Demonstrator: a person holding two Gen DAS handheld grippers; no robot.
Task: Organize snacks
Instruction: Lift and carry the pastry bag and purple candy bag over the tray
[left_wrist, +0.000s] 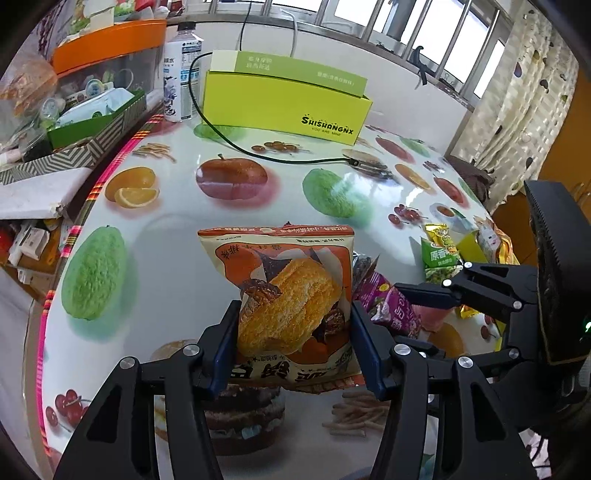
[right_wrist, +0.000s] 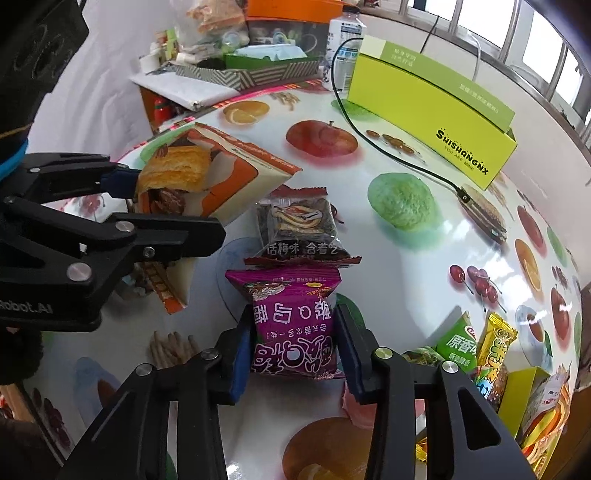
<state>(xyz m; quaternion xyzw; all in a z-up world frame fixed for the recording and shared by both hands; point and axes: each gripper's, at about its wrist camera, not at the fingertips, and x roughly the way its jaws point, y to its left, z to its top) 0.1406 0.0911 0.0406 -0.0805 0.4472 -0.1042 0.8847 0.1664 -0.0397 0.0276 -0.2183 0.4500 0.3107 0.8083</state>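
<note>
My left gripper (left_wrist: 294, 314) is shut on an orange and cream bread packet (left_wrist: 288, 280), which it holds upright by its sides just above the fruit-print table (left_wrist: 229, 218). The right wrist view shows that packet (right_wrist: 221, 173) at the left. My right gripper (right_wrist: 293, 321) has its blue pads (right_wrist: 240, 354) against both sides of a purple snack packet (right_wrist: 295, 325) lying on the table. A dark plum packet (right_wrist: 299, 225) lies just beyond it. The yellow-green open box (left_wrist: 284, 107) stands at the table's far side.
A heap of green and yellow snack packets (right_wrist: 491, 354) lies at the right edge. A black cable (left_wrist: 258, 151) runs from behind the box across the table. A water bottle (left_wrist: 181, 74) stands left of the box, beside cluttered trays (left_wrist: 92, 122).
</note>
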